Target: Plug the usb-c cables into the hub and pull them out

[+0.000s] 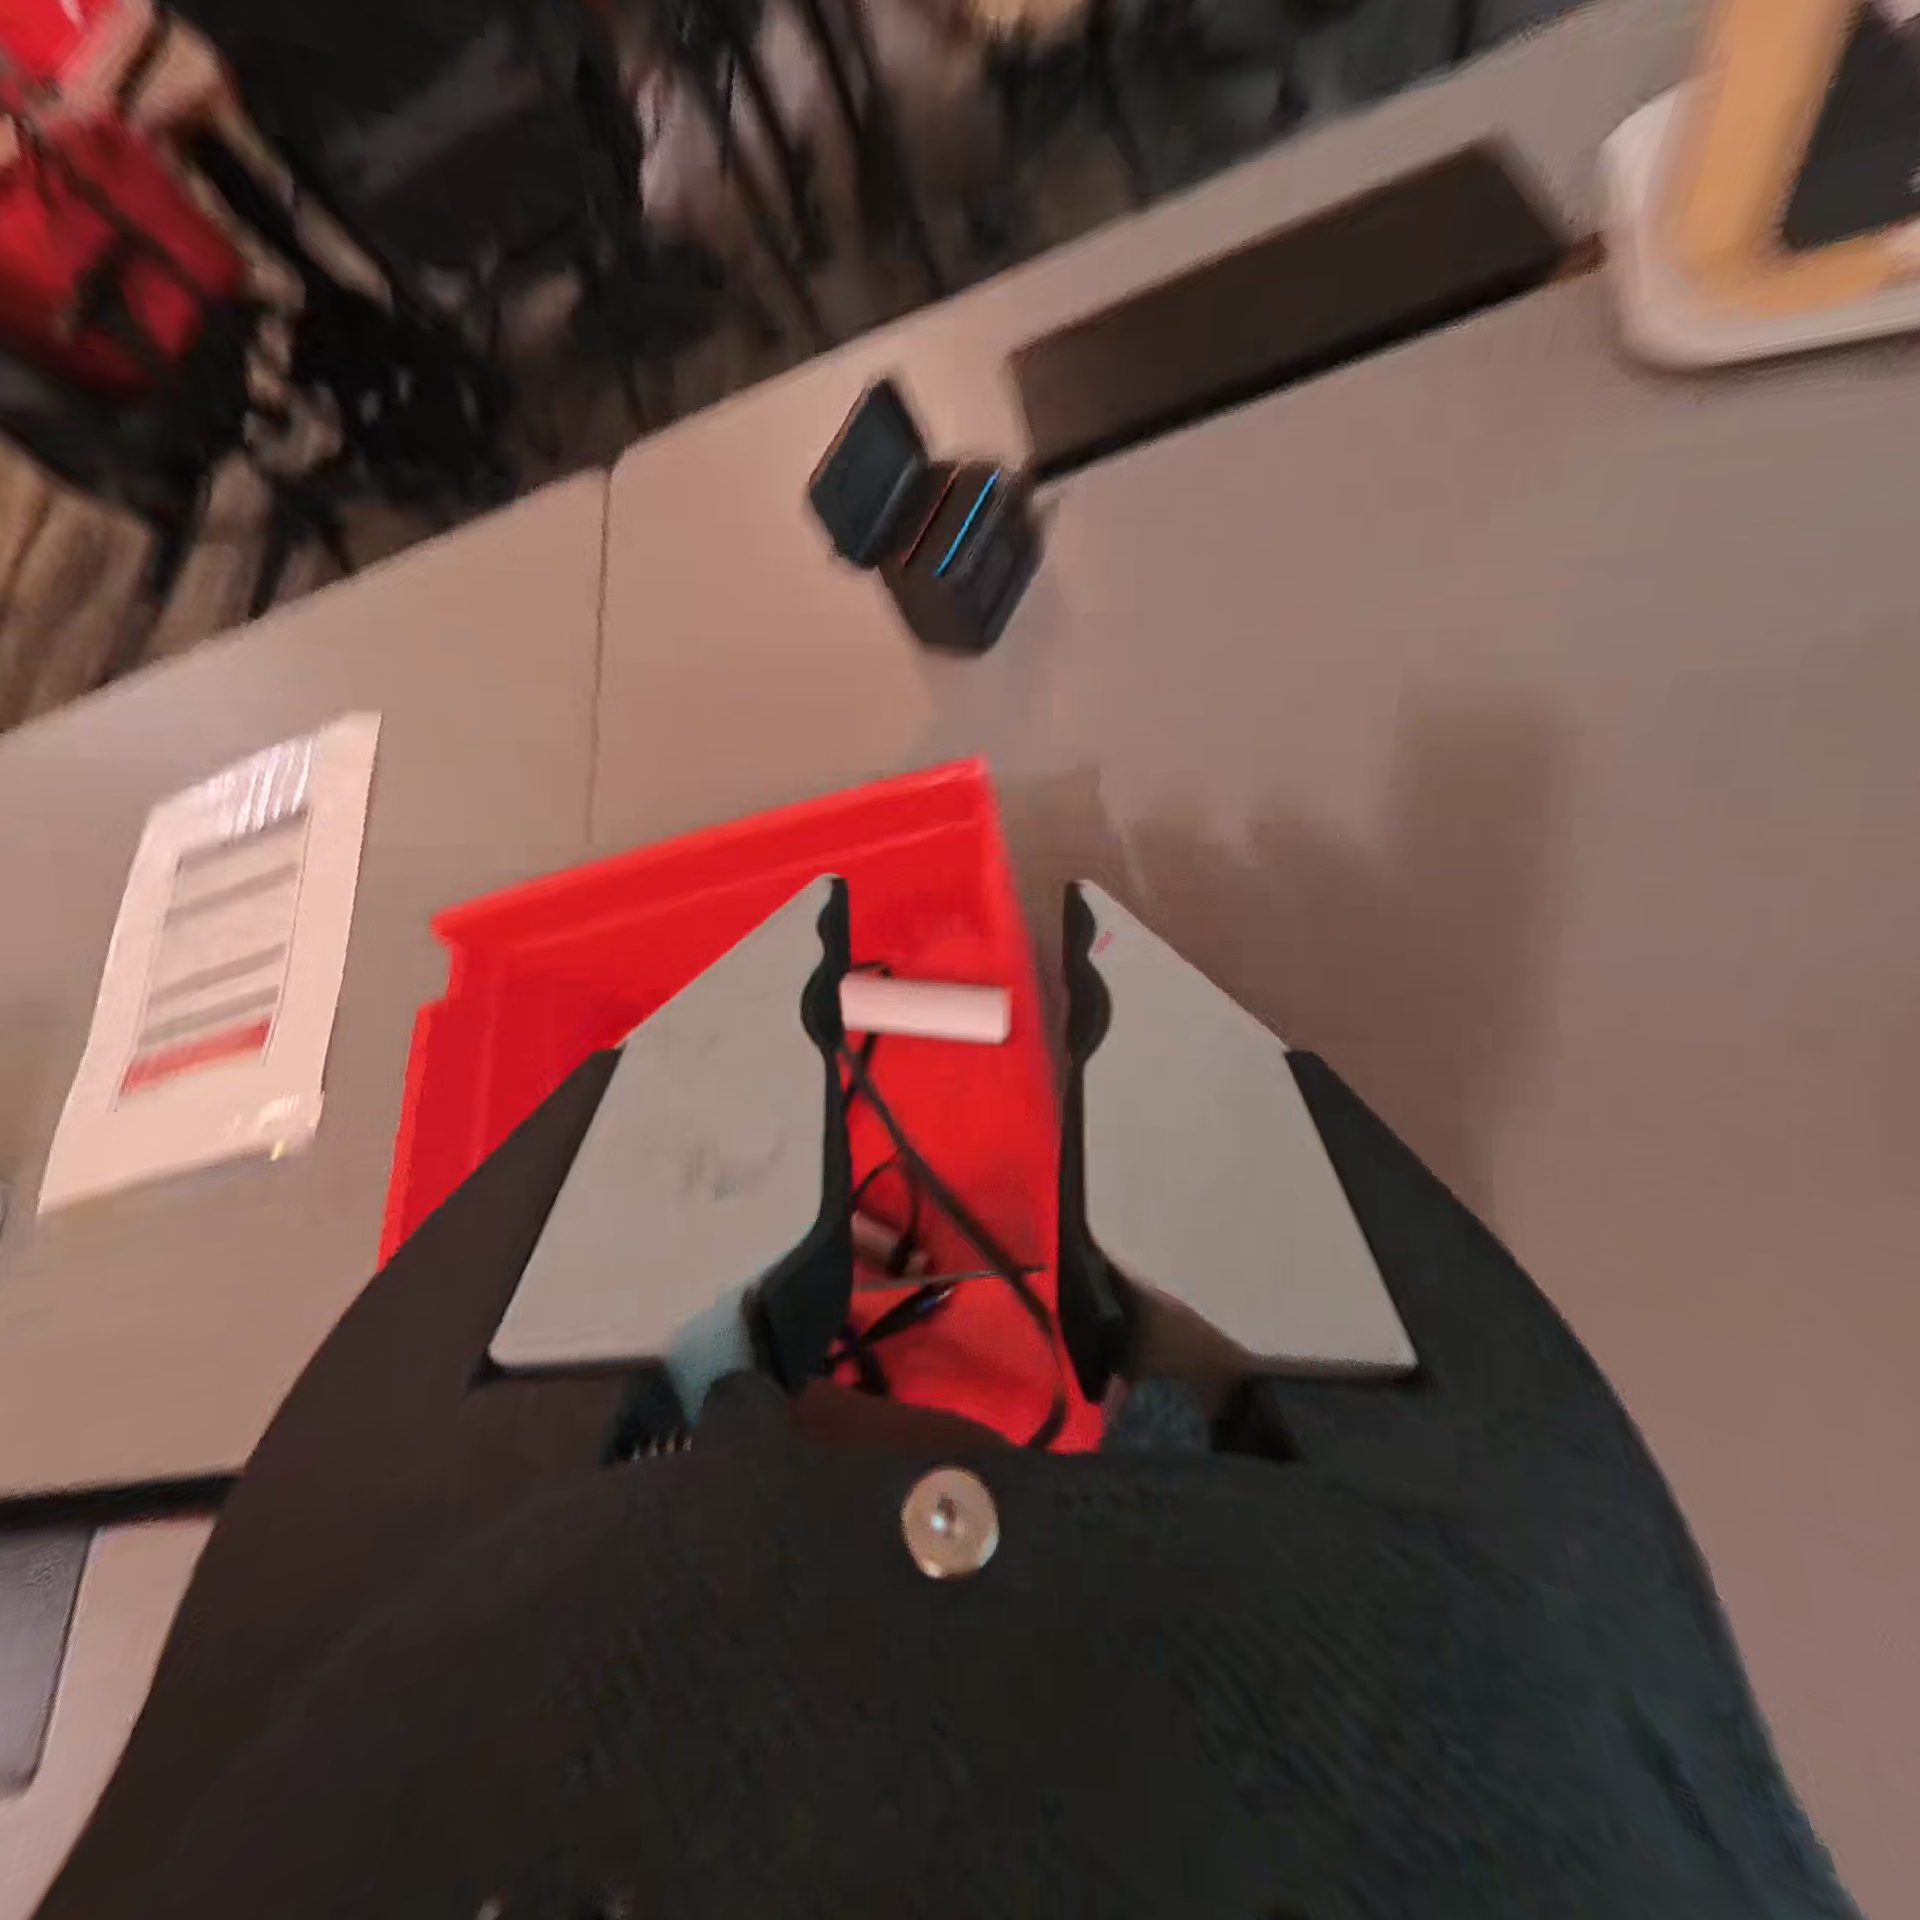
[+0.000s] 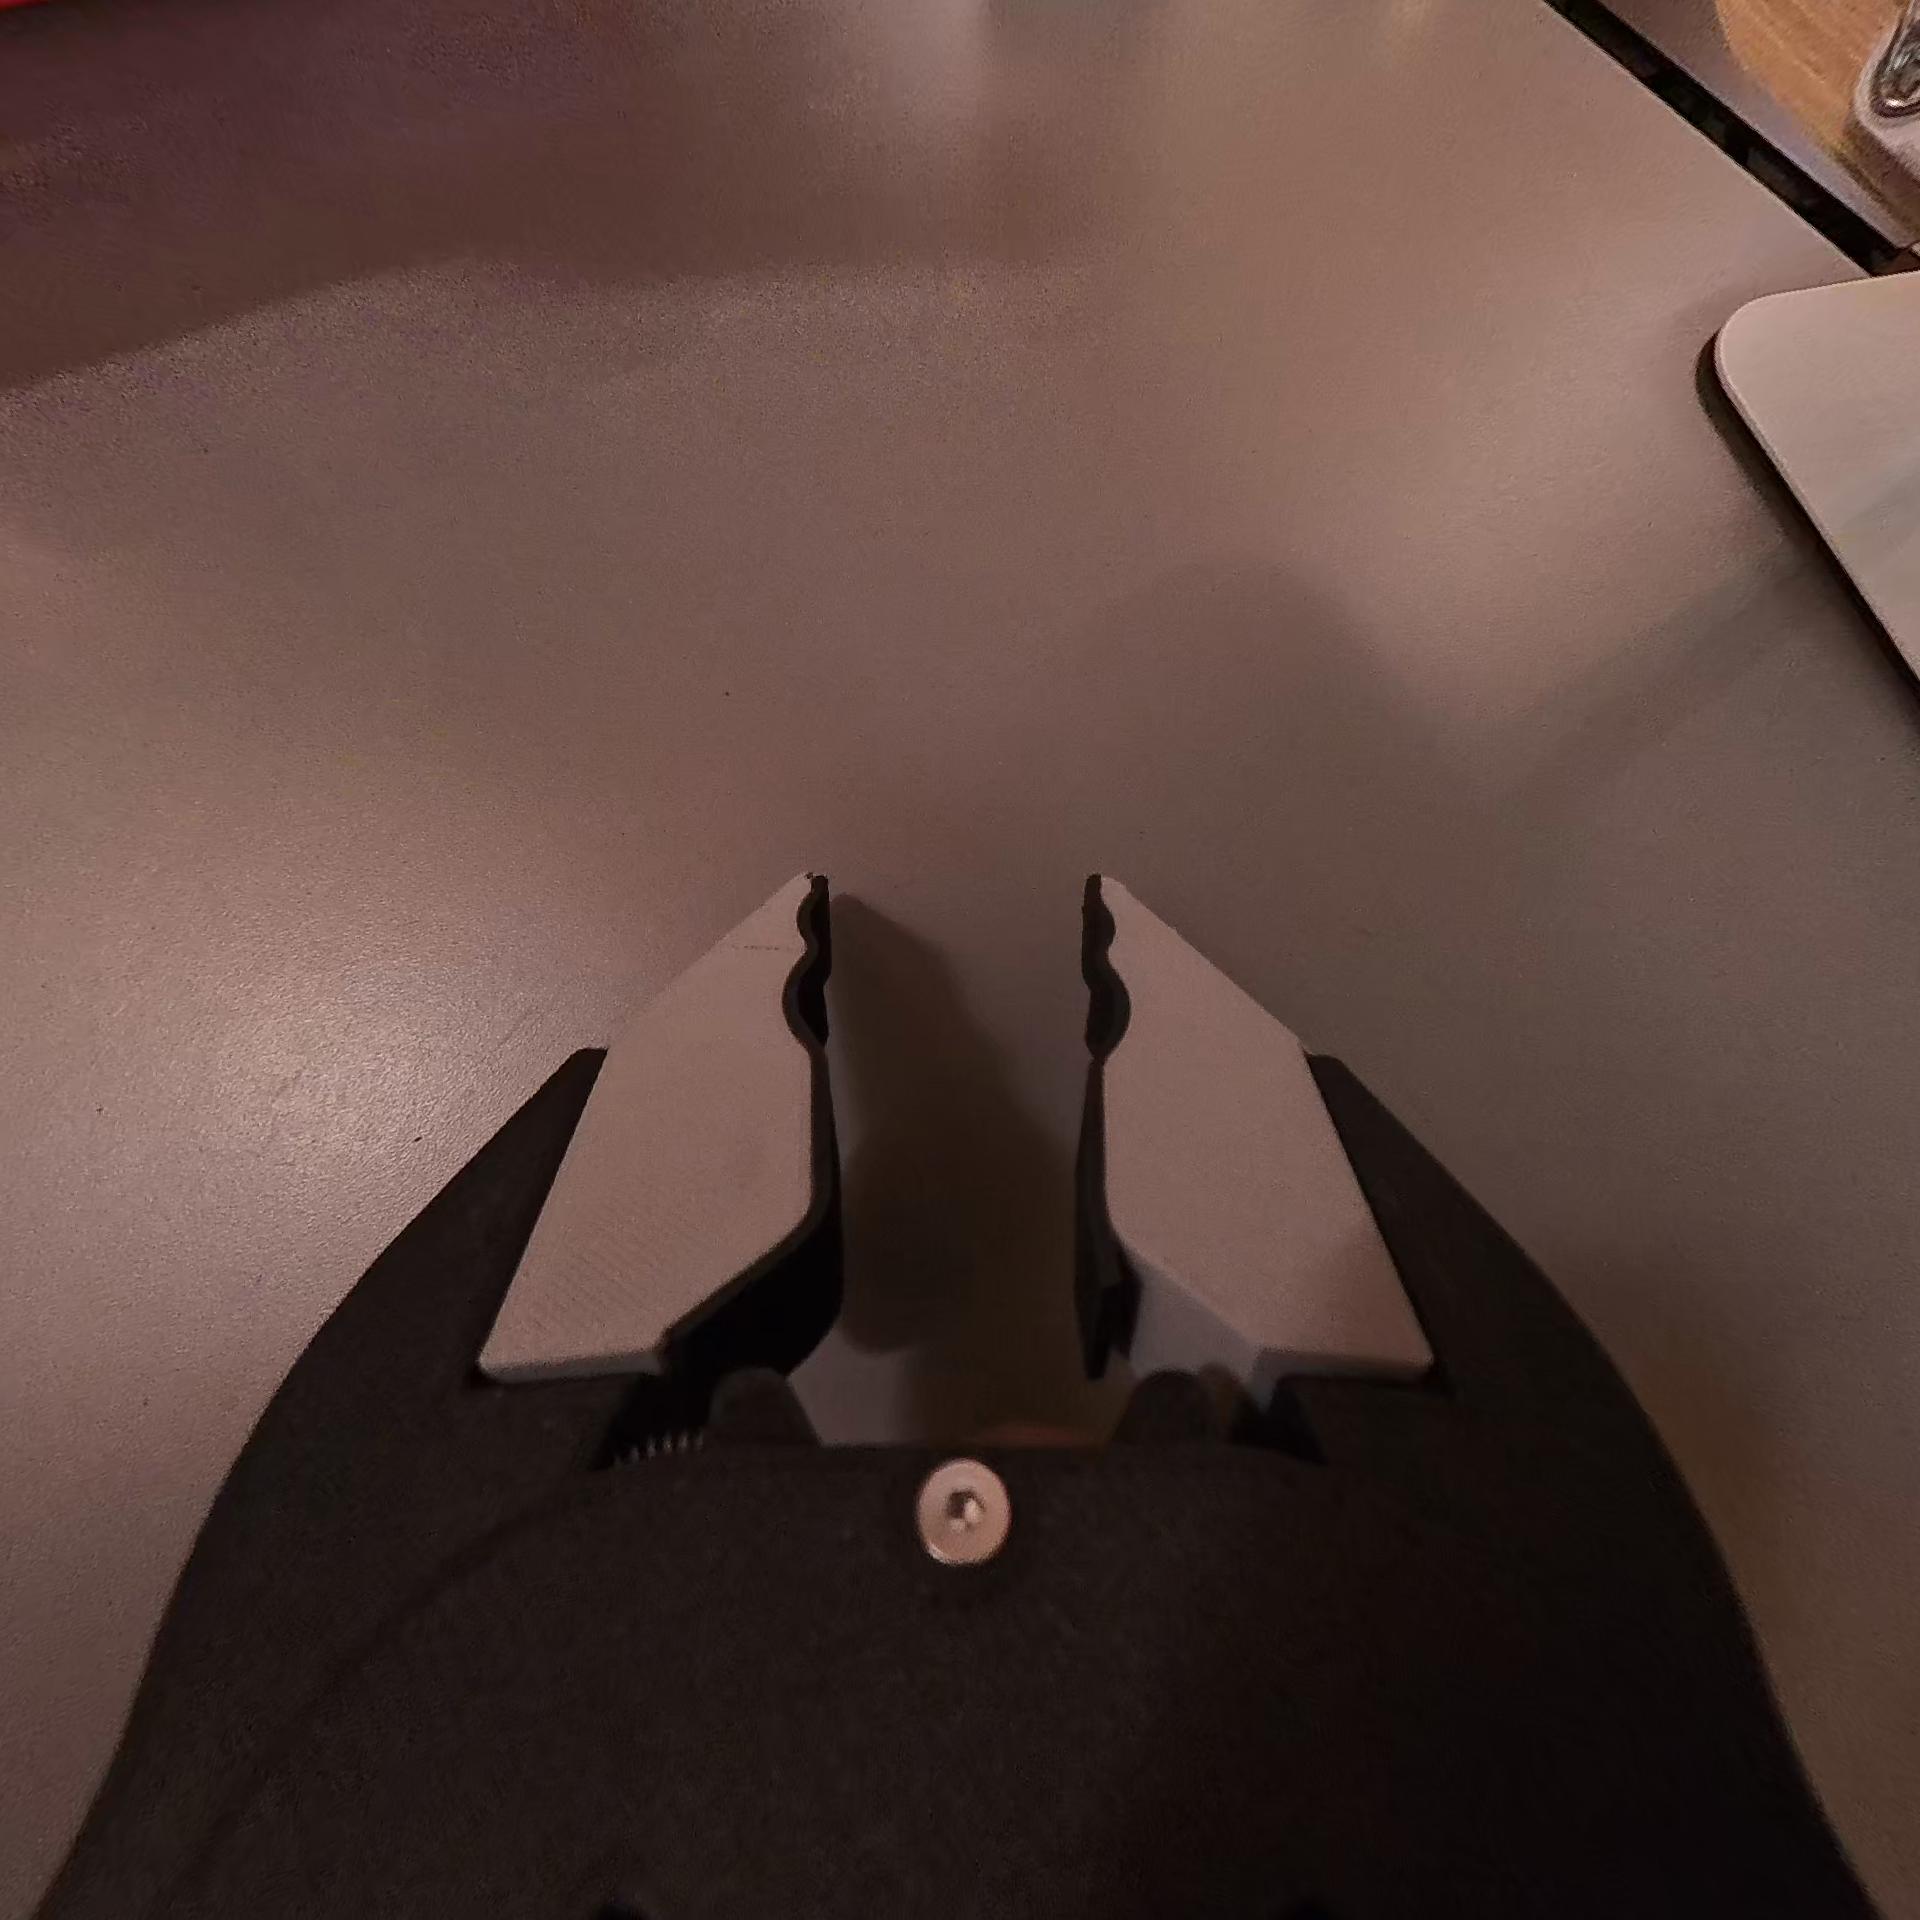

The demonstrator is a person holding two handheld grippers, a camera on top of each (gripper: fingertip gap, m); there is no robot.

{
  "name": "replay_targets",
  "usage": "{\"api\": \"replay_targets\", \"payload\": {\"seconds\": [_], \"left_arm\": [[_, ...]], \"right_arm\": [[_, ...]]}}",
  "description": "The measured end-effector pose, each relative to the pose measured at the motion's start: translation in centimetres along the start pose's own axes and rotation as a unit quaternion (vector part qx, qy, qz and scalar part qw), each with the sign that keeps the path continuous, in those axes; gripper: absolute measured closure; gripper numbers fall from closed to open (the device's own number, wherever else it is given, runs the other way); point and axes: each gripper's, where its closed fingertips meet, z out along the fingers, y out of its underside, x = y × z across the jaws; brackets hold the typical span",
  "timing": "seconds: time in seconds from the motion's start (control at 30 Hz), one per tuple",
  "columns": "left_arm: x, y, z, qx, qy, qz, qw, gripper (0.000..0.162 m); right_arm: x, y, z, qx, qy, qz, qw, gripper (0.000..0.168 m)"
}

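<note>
In the blurred left wrist view a red bin (image 1: 644, 945) sits on the grey table under my left gripper (image 1: 954, 896), which is open and empty above it. Inside the bin lie a white, bar-shaped hub (image 1: 925, 1010) and thin black cables (image 1: 935, 1216) with small plugs. The hub shows between my fingers, not touched. My right gripper (image 2: 956, 883) is open and empty, held low over bare grey table (image 2: 727, 540); no hub or cable shows in the right wrist view.
A small open black case (image 1: 925, 520) and a long black bar (image 1: 1288, 312) lie beyond the bin. A white sheet (image 1: 208, 966) lies to the left. A light tray (image 1: 1766, 208) is at far right. A grey slab corner (image 2: 1839, 436) lies right of my right gripper. The gap from one gripper's tips to the other's is roughly 35 cm. The small open black case (image 1: 925, 520) is closer to my left gripper, around 25 cm from its tips; the right tips are 40 cm off.
</note>
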Motion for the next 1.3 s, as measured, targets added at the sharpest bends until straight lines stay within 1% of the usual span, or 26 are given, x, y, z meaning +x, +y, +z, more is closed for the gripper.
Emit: {"api": "replay_targets", "payload": {"seconds": [0.07,0.13,0.17,0.2,0.23,0.3,0.33,0.5,0.6,0.7,0.83,1.0,1.13,1.23,1.3], "left_arm": [[-2.6,2.7,2.2,-0.059,-0.018,-0.020,0.998,0.122],[-3.1,5.3,4.0,-0.116,0.002,-0.035,0.993,0.124],[-2.9,6.3,4.7,-0.139,0.013,-0.033,0.990,0.136],[-2.9,7.0,5.2,-0.158,0.017,-0.020,0.987,0.154],[-3.4,7.3,5.3,-0.170,0.008,-0.002,0.985,0.159],[-5.6,6.5,4.7,-0.182,-0.029,0.031,0.982,0.162],[-6.9,5.3,4.0,-0.173,-0.047,0.041,0.983,0.162],[-12.5,-4.5,-1.9,-0.063,-0.124,0.049,0.989,0.162],[-13.9,-8.6,-5.2,-0.020,-0.152,0.071,0.986,0.162],[-14.3,-10.6,-7.4,-0.005,-0.171,0.087,0.981,0.162],[-14.2,-10.5,-8.2,-0.010,-0.173,0.094,0.980,0.162],[-14.2,-9.4,-7.9,-0.019,-0.171,0.089,0.981,0.162],[-14.7,-7.6,-7.4,-0.063,-0.179,0.109,0.976,0.162],[-15.6,-5.8,-7.4,-0.103,-0.192,0.135,0.966,0.162],[-16.3,-5.2,-7.7,-0.111,-0.206,0.147,0.961,0.162]], "right_arm": [[0.0,0.0,0.0,0.000,-0.002,0.001,1.000,0.122],[0.0,0.0,0.0,0.001,-0.003,0.004,1.000,0.122],[0.0,0.0,0.0,0.001,-0.004,0.006,1.000,0.122],[0.0,0.0,-0.1,0.002,-0.005,0.007,1.000,0.122],[0.0,0.0,-0.1,0.003,-0.006,0.008,1.000,0.122],[-0.1,0.0,-0.2,0.003,-0.008,0.010,1.000,0.123],[-0.1,0.1,-0.1,0.003,-0.009,0.010,1.000,0.123],[-0.3,0.4,0.1,-0.010,-0.010,0.002,1.000,0.123],[-0.3,0.4,0.1,-0.010,-0.009,-0.001,1.000,0.124],[-0.3,0.3,0.1,-0.009,-0.010,0.001,1.000,0.124],[-0.5,0.4,0.1,-0.010,-0.011,-0.002,1.000,0.124],[-0.7,0.4,0.1,-0.012,-0.008,-0.015,1.000,0.126],[-0.7,0.5,0.1,-0.013,-0.011,-0.011,1.000,0.125],[-0.7,0.5,0.1,-0.013,-0.013,-0.009,1.000,0.126],[-0.7,0.5,0.1,-0.013,-0.014,-0.008,1.000,0.126]]}}
